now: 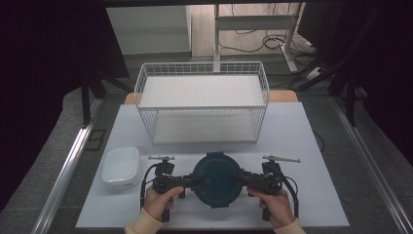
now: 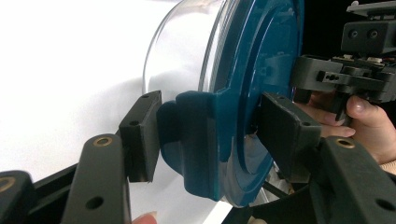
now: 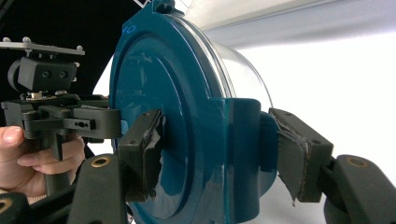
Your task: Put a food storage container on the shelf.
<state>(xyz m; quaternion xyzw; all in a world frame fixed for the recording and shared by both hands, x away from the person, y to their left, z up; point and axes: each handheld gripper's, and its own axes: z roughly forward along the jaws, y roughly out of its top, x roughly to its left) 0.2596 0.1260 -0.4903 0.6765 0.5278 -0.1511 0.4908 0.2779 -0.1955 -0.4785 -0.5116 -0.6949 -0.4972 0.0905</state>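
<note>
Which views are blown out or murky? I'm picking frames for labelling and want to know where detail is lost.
High view: dark surround, evenly lit table, dim, soft detail on the blue-lidded container. Left gripper view: the table is overexposed to plain white, the near jaws slightly soft, glare streaks on the lid. Right gripper view: white washout at right, black background at left, sheen on the lid.

From above, your surface [image 1: 302,146] is evenly lit from overhead and reads pale, while the room on both sides falls almost to black. Shadows under the wire basket [image 1: 202,100] are soft and faint. That picture is slightly soft and grainy. In both close tool views the surface blows out to pure white, the blue lid [image 3: 159,107] carries glossy highlights, and your nearest jaws are out of focus.
</note>
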